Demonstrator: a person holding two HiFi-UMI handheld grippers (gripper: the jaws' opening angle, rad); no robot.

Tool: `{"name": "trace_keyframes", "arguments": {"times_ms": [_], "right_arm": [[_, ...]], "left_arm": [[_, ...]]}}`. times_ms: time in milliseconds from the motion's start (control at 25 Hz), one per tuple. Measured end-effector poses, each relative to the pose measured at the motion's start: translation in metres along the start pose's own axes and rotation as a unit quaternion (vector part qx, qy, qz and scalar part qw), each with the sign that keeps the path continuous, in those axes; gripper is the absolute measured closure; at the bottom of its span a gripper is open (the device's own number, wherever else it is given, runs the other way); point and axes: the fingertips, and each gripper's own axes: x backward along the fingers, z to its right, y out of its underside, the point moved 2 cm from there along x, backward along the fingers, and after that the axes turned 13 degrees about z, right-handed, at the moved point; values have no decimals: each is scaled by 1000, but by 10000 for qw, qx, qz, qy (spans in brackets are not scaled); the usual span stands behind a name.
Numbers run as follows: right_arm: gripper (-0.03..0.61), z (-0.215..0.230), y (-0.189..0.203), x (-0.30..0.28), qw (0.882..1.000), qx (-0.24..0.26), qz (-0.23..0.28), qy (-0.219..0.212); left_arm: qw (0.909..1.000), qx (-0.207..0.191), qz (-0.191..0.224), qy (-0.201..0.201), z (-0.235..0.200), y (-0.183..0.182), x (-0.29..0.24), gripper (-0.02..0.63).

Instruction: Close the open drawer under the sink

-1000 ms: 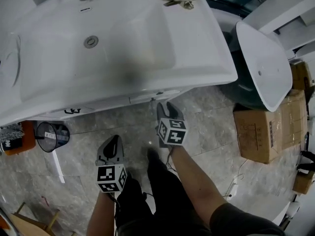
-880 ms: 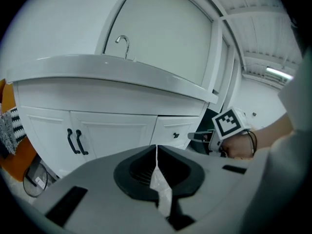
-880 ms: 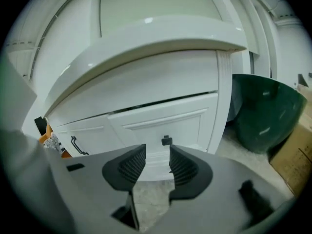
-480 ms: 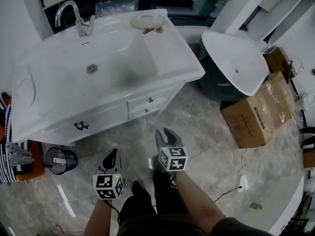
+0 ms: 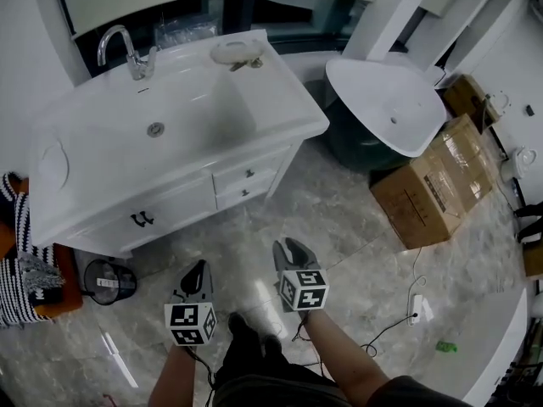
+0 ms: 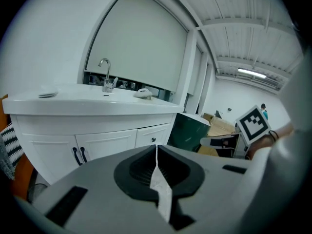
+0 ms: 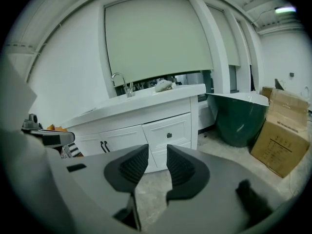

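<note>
Count log:
- sink (image 5: 191,108): 1
- faucet (image 5: 138,62): 1
- drawers (image 5: 246,175): 2
- cabinet door handles (image 5: 141,220): 2
- green tub (image 5: 386,100): 1
- cardboard boxes (image 5: 422,195): at least 2
- waste bin (image 5: 109,281): 1

Bright even indoor light, ceiling strip lamp (image 6: 251,72) glowing, glare on glossy floor (image 5: 257,293), fisheye bending, dark corners in gripper views.

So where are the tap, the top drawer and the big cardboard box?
tap (image 5: 131,54): head view, on its upright stem.
top drawer (image 5: 237,176): head view, on the front panel beside the knob.
big cardboard box (image 5: 422,200): head view, on its upward face.
</note>
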Motion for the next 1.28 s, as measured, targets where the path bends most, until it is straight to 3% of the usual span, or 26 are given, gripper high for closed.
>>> {"name": "trace_keyframes", "arguments": {"times_ms": [320, 520, 720, 920, 1280], "right_arm": [[460, -4, -11, 67, 9988, 64, 310, -379], [472, -3, -8, 132, 9977, 51, 410, -544], [500, -12, -20, 198, 9914, 195, 860, -962], [535, -25, -30, 247, 9866, 276, 1004, -1256], [541, -55, -41, 297, 9833, 454, 1159, -1331]], "left_arm": [[9996, -116, 241, -104, 56, -8, 47, 594], [9989, -192, 405, -162, 103, -7, 98, 594], [9969, -328, 677, -229, 147, -11, 156, 594], [9944, -370, 928, -357, 175, -23, 201, 594], [9916, -449, 1209, -105, 203, -40, 245, 594]]}}
